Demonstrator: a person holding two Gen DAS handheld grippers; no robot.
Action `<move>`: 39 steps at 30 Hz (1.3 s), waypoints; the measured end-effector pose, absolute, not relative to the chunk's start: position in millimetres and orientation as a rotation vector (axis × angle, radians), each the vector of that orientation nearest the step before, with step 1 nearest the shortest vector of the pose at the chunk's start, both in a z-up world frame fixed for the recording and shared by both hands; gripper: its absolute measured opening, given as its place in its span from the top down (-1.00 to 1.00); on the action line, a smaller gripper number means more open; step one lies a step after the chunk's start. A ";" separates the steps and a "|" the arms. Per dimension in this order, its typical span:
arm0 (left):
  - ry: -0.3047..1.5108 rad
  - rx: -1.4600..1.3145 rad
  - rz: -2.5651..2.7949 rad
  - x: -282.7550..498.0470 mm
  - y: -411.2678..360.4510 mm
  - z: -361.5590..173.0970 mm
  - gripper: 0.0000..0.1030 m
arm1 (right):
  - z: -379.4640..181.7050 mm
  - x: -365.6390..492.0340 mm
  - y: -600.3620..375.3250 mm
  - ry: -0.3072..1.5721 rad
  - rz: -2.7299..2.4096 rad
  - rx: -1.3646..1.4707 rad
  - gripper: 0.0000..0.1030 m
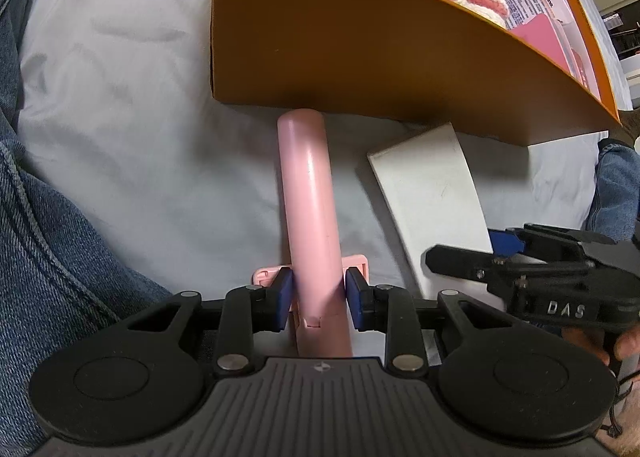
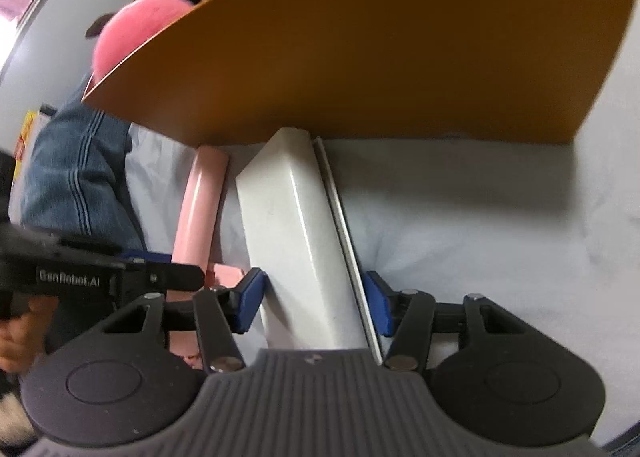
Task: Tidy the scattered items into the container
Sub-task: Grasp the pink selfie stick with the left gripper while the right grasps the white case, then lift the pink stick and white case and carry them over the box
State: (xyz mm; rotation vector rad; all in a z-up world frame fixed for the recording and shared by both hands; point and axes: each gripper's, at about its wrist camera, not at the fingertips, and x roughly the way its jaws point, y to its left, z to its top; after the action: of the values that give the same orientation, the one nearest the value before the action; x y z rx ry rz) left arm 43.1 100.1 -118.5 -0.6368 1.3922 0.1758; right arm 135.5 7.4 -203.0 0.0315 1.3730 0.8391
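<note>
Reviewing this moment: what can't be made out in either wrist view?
- Left wrist view: the pink tube has its near end hidden under the left gripper.
- Same view: the orange box wall hides most of its contents; the printed label inside is too small to read.
- Right wrist view: whether the right gripper pads actually press the white box; its near end is covered by the gripper body.
- Both views: the top edge crops the orange box.

Both wrist views look steeply down, close over the grey bedsheet (image 1: pixel 132 129), orange box (image 1: pixel 360 69) at twelve o'clock; both share the pink tube (image 1: pixel 310 213) and white box (image 2: pixel 296 241)
</note>
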 end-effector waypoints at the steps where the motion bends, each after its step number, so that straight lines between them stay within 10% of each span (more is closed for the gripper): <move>1: 1.392 -0.637 0.176 43.1 100.4 -118.4 0.37 | -200.4 134.0 8.7 1.374 0.844 0.025 0.04; 7: 1.392 -0.635 0.174 44.8 99.1 -119.7 0.37 | -176.7 116.3 18.3 1.344 0.898 -0.030 0.38; 39: 1.317 -0.503 0.117 42.7 79.1 -87.9 0.41 | -128.2 95.5 16.9 1.156 0.827 -0.261 0.39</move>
State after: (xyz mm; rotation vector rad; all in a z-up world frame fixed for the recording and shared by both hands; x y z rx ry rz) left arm 42.7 79.1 -87.9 -0.5026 1.3167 0.1172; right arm 95.5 16.9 -128.2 -0.2611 1.1564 0.8274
